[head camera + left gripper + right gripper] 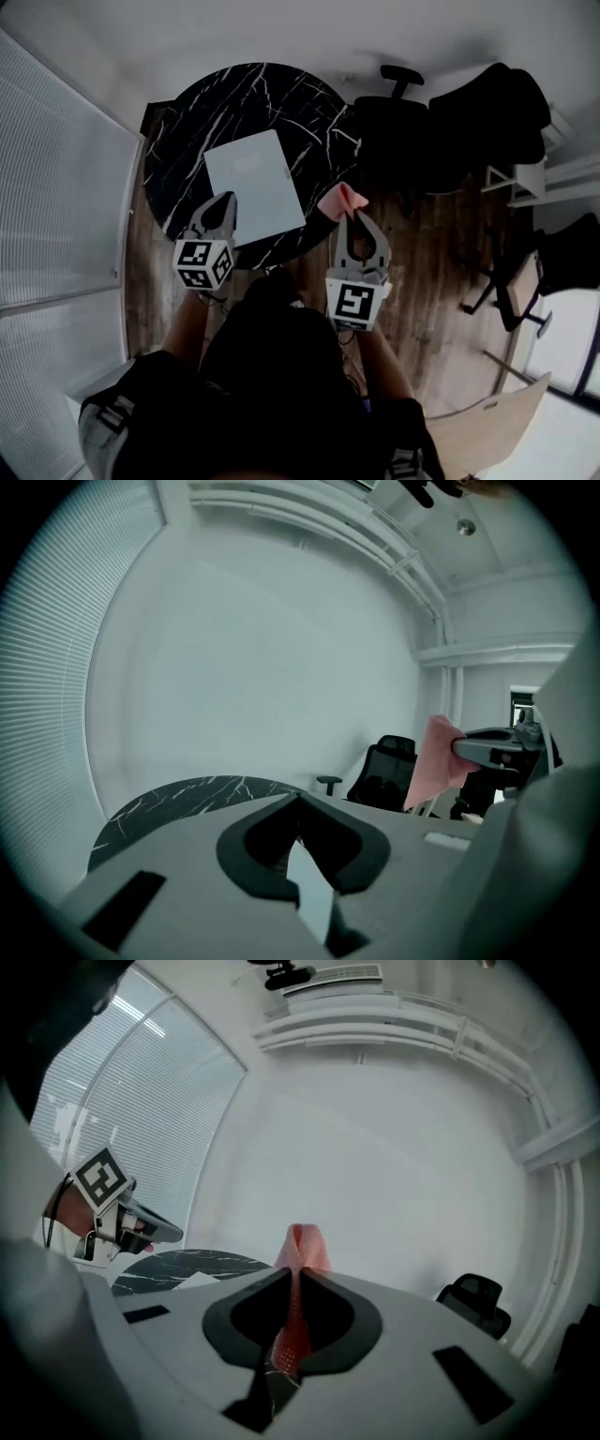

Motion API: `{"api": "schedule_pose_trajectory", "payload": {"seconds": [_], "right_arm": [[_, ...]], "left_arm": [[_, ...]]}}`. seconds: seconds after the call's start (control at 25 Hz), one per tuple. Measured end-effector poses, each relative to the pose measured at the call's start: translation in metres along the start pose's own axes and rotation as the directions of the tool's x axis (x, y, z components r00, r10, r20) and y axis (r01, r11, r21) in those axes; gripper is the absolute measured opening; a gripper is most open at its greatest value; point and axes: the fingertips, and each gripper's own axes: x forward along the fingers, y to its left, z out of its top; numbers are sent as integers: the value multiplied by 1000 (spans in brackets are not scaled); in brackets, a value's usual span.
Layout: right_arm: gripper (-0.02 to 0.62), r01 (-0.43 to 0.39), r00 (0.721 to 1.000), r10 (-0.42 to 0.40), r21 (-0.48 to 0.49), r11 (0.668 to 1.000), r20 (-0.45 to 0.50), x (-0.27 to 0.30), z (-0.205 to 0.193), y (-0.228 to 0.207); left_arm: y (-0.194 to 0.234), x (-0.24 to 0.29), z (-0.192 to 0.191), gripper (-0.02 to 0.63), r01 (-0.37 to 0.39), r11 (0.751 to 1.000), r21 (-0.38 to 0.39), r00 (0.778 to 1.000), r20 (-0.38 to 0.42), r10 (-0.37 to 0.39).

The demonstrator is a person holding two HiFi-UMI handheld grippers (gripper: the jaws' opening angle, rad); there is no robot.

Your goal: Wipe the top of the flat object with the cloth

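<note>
- The right gripper point(352, 216) pinches a pink cloth point(339, 199) just past the edge of the round black marble table point(234, 98)
- The cloth's lower end is hidden between the jaws
- The left gripper point(228, 199), tips pressed together and empty, covers the near corner of the pale flat board point(258, 173) lying on the table

There were one round table point(187, 141), one flat panel point(253, 183), one pink cloth point(342, 200), two grippers, left gripper point(225, 199) and right gripper point(354, 217), at least two black chairs point(487, 108) far right.
</note>
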Motion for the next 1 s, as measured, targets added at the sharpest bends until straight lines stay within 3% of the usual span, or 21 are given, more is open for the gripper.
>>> {"api": "schedule_pose_trajectory", "payload": {"seconds": [0.16, 0.32, 0.48, 0.64, 0.76, 0.88, 1.0], "right_arm": [[17, -53, 998, 51, -94, 994, -28, 63, 13, -9], [17, -142, 989, 130, -197, 970, -73, 111, 16, 1], [17, -259, 963, 236, -192, 947, -133, 157, 10, 22], [18, -393, 913, 361, -169, 904, -193, 209, -8, 44], [18, -490, 862, 444, -179, 853, -246, 252, -32, 61], [18, -577, 808, 522, -192, 794, -273, 285, -48, 74], [17, -652, 752, 597, -190, 734, -279, 313, -52, 82]], "left_arm": [[27, 42, 11, 0, -15, 999, -46, 1000, 18, 16], [35, 60, -8, 0, 0, 997, -79, 999, -35, -3], [52, 65, -32, 0, -44, 990, -131, 996, -80, 33], [71, 66, -50, 0, -118, 978, -171, 988, -116, 99], [85, 67, -61, 0, -202, 964, -173, 973, -145, 178], [89, 63, -72, 0, -311, 942, -123, 937, -204, 283], [84, 60, -77, 0, -413, 903, -118, 895, -234, 379]]}}
